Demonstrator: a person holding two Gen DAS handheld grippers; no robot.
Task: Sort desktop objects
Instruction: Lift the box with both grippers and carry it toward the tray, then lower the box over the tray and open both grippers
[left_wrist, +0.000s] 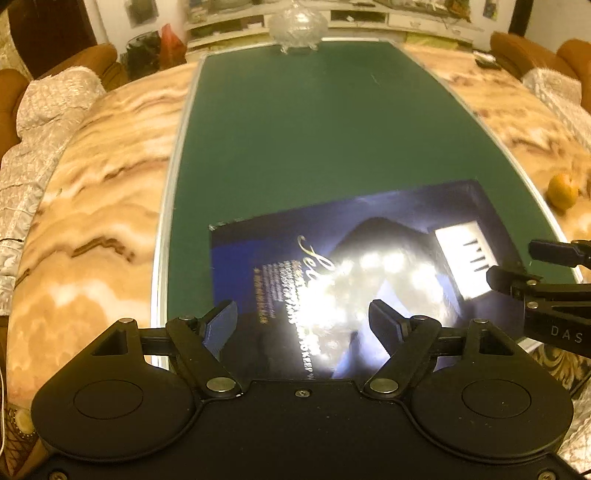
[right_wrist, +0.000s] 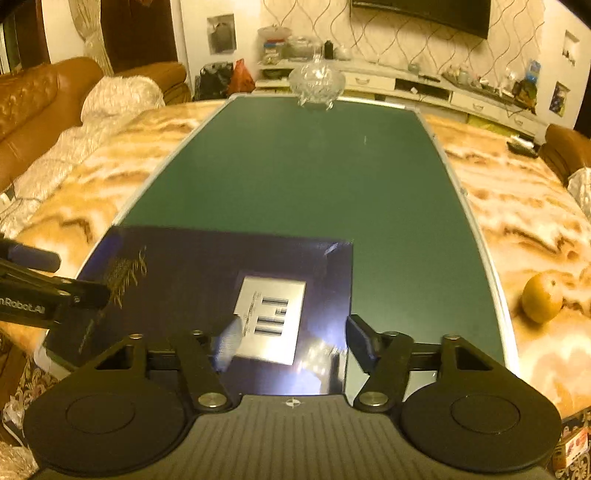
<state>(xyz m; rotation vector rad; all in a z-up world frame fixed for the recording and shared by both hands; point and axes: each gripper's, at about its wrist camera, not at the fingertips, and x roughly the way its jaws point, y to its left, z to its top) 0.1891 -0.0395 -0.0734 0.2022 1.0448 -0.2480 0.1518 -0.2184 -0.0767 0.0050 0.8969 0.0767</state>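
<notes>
The dark blue booklet (left_wrist: 332, 266) lies flat on the green mat (left_wrist: 314, 129) at the near end of the worktop, toward 6 o'clock, with both claws poised over it. The left claw (left_wrist: 303, 325) and right claw (right_wrist: 288, 343) both gape wide and hold nothing. Being thin and glossy, it probably wants one finger slid under an edge; the orange (right_wrist: 541, 297) waits at 3 o'clock.

Glossy blue booklet (left_wrist: 332, 266) on green mat (left_wrist: 303, 122), beneath open left hand-held gripper (left_wrist: 303, 325).
</notes>
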